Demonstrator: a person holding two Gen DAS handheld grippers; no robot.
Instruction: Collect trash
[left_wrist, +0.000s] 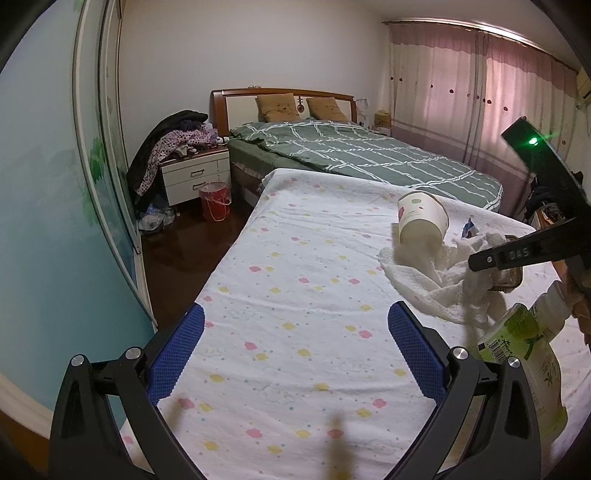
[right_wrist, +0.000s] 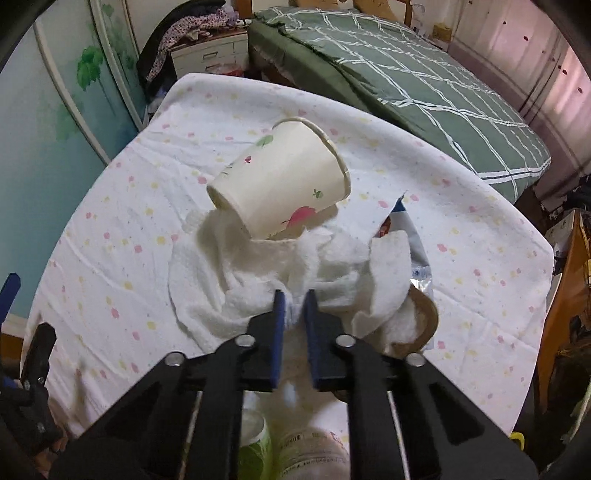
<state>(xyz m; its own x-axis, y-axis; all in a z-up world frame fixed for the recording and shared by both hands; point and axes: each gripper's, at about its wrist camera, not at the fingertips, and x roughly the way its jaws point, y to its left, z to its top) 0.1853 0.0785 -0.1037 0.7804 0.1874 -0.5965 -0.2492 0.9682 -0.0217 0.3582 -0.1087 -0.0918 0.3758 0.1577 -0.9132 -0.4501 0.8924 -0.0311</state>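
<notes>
Two grippers over table (left_wrist: 295, 258): R gripper (right_wrist: 294, 301) pinched shut on soft, light crumpled tissue (right_wrist: 236, 288) beside tipped paper cup (right_wrist: 284, 181), best taken by a raised fold; L gripper (left_wrist: 295, 354) open, empty.

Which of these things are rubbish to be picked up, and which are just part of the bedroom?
Rubbish on the flowered sheet:
- tipped paper cup
- crumpled white paper towel, pinched by the right gripper
- blue-and-white wrapper
- green-label bottle

Just lying about:
- green bed
- nightstand heaped with clothes
- red bucket
- curtains
</notes>
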